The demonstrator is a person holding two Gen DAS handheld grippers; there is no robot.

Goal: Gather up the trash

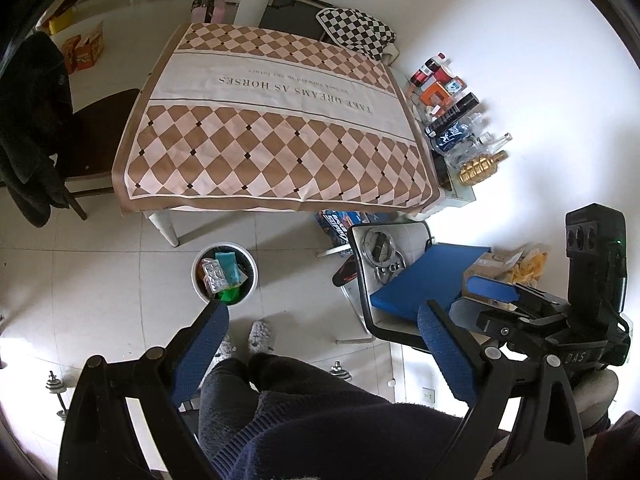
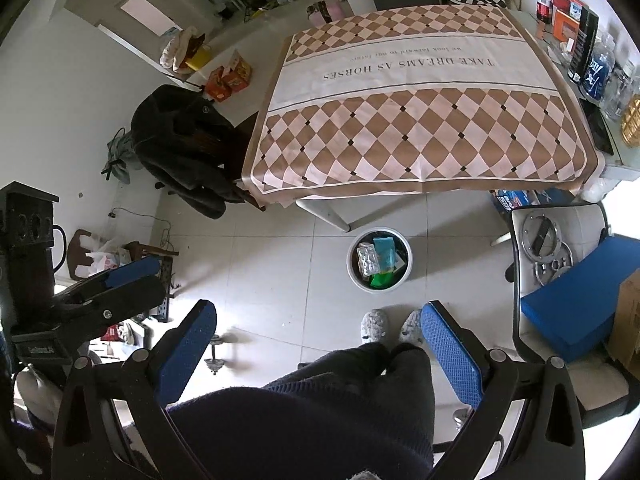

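A white round trash bin (image 1: pixel 200 280) stands on the tiled floor in front of the table; it holds a blister pack, a teal packet and a green wrapper. It also shows in the right wrist view (image 2: pixel 354 270). My left gripper (image 1: pixel 322 312) is open and empty, held high above the floor near the bin. My right gripper (image 2: pixel 318 316) is open and empty, also high above the floor. The right gripper shows at the right of the left wrist view (image 1: pixel 496 292). The left gripper shows at the left of the right wrist view (image 2: pixel 132 276).
A table with a brown checkered cloth (image 1: pixel 272 120) lies ahead. Bottles and boxes (image 1: pixel 452 112) line its wall side. A chair with a black coat (image 2: pixel 188 148) stands at the left. A chair with a blue pad (image 2: pixel 572 316) and metal parts stands at the right. The person's slippered feet (image 2: pixel 374 326) are below.
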